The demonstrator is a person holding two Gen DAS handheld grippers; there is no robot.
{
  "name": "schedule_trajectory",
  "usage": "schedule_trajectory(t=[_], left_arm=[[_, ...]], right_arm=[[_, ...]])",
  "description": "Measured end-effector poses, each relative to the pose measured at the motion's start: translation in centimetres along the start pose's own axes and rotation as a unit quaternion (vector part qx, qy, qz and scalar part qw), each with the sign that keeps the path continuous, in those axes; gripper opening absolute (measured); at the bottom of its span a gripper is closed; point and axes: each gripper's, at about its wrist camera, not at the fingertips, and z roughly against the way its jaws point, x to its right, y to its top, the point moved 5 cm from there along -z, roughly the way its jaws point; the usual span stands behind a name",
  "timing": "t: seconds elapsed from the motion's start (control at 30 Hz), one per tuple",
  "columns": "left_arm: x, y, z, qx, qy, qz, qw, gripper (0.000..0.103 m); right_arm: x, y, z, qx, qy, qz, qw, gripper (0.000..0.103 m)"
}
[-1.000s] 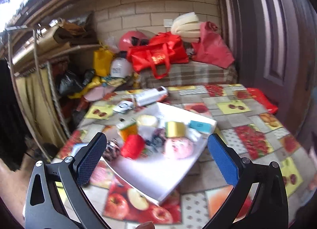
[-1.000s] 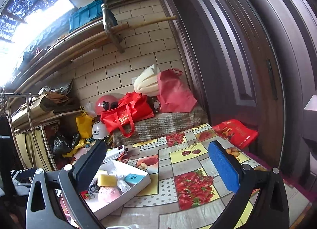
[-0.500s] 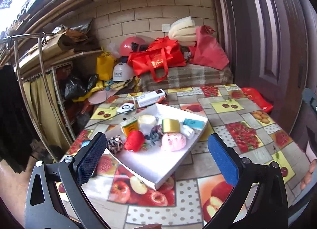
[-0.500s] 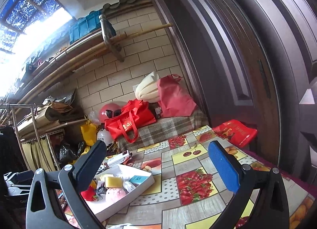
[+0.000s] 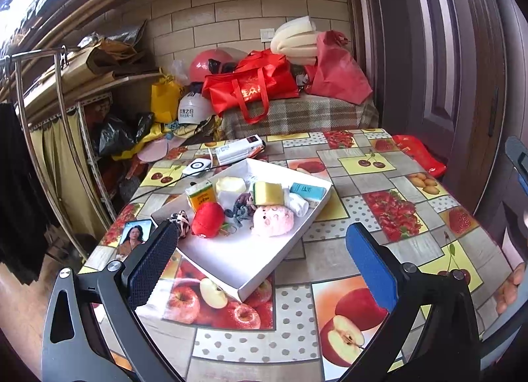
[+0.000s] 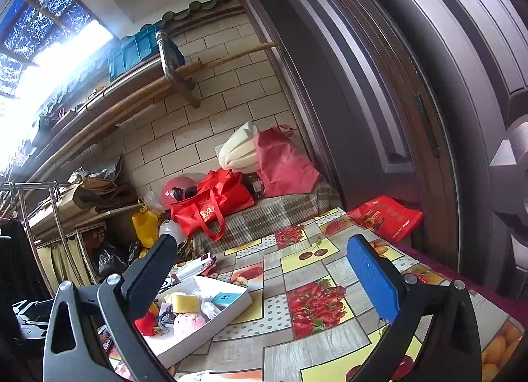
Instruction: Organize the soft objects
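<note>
- The white tray (image 5: 250,269) sits on the fruit-print tablecloth (image 5: 389,210) and serves as the landmark. The soft things lie bunched in its far half: a red plush (image 5: 208,219) at the left, a pink plush (image 5: 272,221) beside it on the right, a yellow sponge (image 5: 268,193) just behind the pink one, a dark tangle of hair ties (image 5: 240,208) between them. The near half of the tray is bare.
- The left gripper (image 5: 260,261) hovers over the tray's near edge, fingers wide apart and holding nothing. The right gripper (image 6: 264,269) hangs above the tablecloth, right of the tray, likewise spread and empty.
- This layout fits either soft things gathered already or a pile awaiting sorting, so I judge no particular pick.
- For any grasp here, come down straight over one item, close gently on its middle, and keep clear of the hair ties, which probably snag.
- Compared with a second ago, both views sit higher and farther back from the tray; the tray's contents look unchanged, and the left view now shows a phone (image 5: 134,236) left of the tray.
</note>
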Motion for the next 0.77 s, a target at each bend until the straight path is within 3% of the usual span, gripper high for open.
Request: schedule_trajectory(t=[0.2, 0.77], left_arm=[[-0.3, -0.1, -0.2, -0.002, -0.001, 0.004, 1.0, 0.103], [0.4, -0.9, -2.1, -0.028, -0.009, 0.002, 0.9996, 0.103]], right_arm=[[0.0, -0.6, -0.4, -0.005, -0.029, 0.017, 0.999, 0.103], [1.8, -0.9, -1.1, -0.024, -0.046, -0.011, 0.999, 0.103]])
